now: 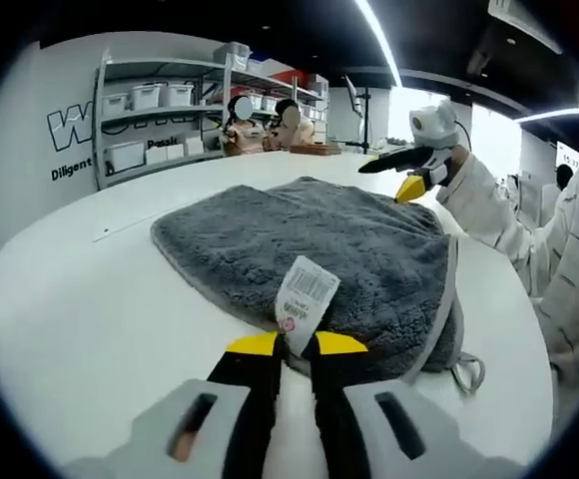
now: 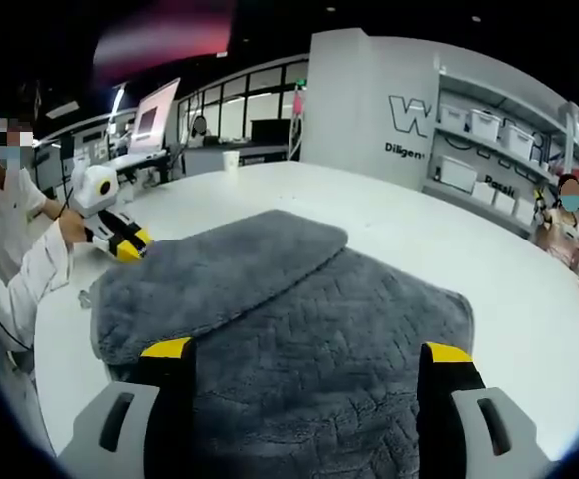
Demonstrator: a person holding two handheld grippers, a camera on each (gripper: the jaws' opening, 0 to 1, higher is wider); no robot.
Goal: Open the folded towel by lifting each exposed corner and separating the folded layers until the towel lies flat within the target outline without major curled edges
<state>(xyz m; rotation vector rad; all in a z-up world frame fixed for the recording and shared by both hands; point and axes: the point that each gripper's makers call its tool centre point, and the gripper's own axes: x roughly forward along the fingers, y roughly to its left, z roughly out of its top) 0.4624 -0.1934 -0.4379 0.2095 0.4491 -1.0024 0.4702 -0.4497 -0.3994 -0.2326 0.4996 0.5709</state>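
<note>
white round table [image 1: 80, 299], grey plush folded towel [image 1: 319, 249] still layered; left claw [image 1: 288, 344] pinching its white label tag [image 1: 305, 294], right claw [image 2: 304, 351] spread over it. unfolding barely begun.

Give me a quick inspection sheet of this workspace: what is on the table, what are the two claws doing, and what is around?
Surface: white table, bare around the towel.
Job's things: grey fluffy folded towel, one layer folded over another; white barcode label at its near edge.
Clutter: white paper cup at the table's far side.
Grippers: left claw, yellow-tipped, nearly shut around the label at the towel's edge; right claw wide open over the towel.
Cables: nothing seen.
Surroundings: metal shelving with white storage bins, a wall with lettering, a computer monitor, ceiling strip lights, people seated in the background.
</note>
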